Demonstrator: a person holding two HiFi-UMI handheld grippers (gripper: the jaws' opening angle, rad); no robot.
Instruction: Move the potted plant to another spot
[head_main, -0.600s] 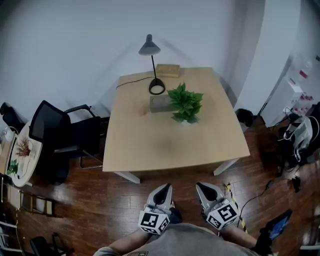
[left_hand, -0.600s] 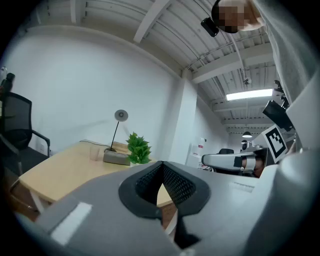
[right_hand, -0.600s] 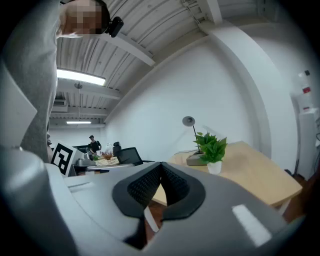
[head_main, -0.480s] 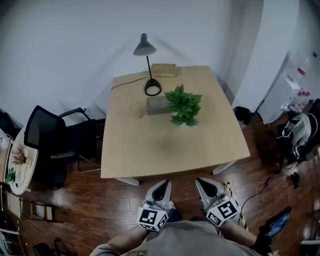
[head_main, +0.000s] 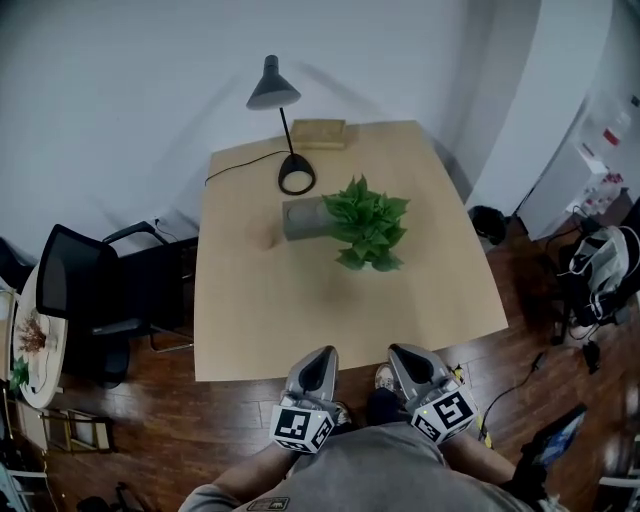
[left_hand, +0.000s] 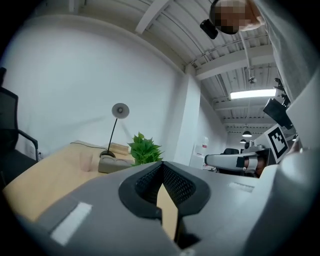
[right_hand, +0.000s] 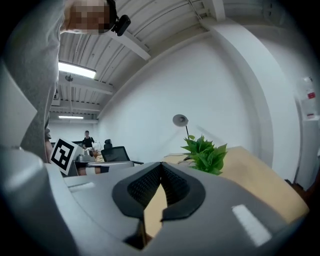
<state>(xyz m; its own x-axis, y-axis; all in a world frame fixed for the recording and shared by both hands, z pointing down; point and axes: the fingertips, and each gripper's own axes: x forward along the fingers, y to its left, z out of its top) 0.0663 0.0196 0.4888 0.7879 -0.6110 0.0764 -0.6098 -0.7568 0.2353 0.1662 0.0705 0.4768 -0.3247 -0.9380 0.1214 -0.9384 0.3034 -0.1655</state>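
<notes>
Relative to the earlier head view, the table (head_main: 250, 320) is shown lower and nearer in the picture, and the chair (head_main: 90, 300) is displaced towards the left edge; the person is thus understood to have come closer. The tips of both grippers, formerly seen over the floor, are now seen at the table's near edge.

Task progress: nothing is yet done. The plant (head_main: 368, 225) is found on the table's far half, near its middle, with a grey block (head_main: 305, 218) just beside it on the left and the lamp (head_main: 285, 130) base near it, behind the block. Its pot is hidden by the leaves. The plant is well apart from both grippers and is untouched. The whole task is judged to remain: the reach across the table, the grip on the pot, the lift, the carry and the setting down at another spot.

Jaws: the left gripper (head_main: 323, 352) is held with its jaws pressed together, and nothing is pinched between them. The right gripper (head_main: 401, 350) is likewise closed and empty. Both are pointed roughly level, towards the plant. An opening of at least one pair is judged necessary before the pot can be taken.
</notes>
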